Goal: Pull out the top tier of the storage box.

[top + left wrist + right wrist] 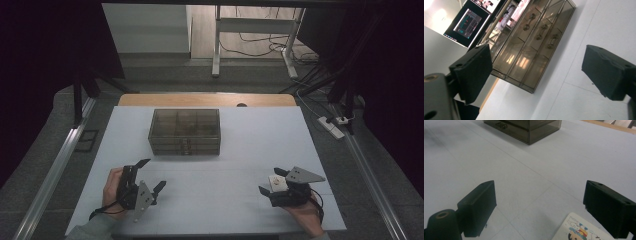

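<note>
Right gripper view puts the small printed card [580, 230] flat on the bench [529, 185] between your right gripper's [539, 207] wide-open jaws, and it looks thin, light and bendy, so pinch one edge gently.

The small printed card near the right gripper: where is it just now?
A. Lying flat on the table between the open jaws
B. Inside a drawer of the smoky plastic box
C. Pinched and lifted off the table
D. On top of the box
A: the card lies flat on the table at the right gripper, whose jaws stand wide apart, well short of the drawer box.
</note>
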`<state>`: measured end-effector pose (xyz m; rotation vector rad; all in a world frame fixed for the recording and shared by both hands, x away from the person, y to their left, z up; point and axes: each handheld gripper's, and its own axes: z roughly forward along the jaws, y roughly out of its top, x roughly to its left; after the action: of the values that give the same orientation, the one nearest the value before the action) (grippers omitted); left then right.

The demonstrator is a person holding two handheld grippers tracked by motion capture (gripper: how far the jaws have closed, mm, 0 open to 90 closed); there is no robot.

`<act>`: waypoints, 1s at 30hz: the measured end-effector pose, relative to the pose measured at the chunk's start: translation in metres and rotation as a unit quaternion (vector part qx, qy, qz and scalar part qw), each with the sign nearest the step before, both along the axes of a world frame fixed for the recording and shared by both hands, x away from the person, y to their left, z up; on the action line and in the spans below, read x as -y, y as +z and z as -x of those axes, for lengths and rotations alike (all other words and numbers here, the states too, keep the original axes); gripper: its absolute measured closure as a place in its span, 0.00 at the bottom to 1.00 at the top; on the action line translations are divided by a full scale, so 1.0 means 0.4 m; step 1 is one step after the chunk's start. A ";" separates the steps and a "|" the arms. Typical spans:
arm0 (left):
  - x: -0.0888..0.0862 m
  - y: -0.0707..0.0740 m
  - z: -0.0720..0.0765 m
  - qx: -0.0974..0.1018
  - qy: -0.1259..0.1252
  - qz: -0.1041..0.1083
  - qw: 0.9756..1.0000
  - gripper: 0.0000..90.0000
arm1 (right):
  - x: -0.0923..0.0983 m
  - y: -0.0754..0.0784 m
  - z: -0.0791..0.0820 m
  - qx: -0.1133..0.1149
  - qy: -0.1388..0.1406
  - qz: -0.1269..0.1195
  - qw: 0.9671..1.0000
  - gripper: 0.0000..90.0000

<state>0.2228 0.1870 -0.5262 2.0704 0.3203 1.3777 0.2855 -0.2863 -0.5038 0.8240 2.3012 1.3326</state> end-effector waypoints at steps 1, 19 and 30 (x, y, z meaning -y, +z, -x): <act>0.000 -0.001 -0.001 -0.002 -0.001 0.001 1.000 0.10 | 0.000 0.000 0.000 0.001 0.000 0.000 1.000 0.12; 0.008 -0.004 -0.020 0.049 -0.021 -0.024 0.998 0.11 | 0.000 0.000 0.000 0.003 -0.002 0.002 1.000 0.12; 0.016 -0.006 -0.029 0.057 -0.038 -0.037 0.997 0.12 | 0.000 0.000 0.000 0.002 -0.001 0.003 1.000 0.12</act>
<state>0.2346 0.1804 -0.5286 2.0315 0.1439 1.4732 0.2855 -0.2863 -0.5040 0.8220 2.2986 1.3254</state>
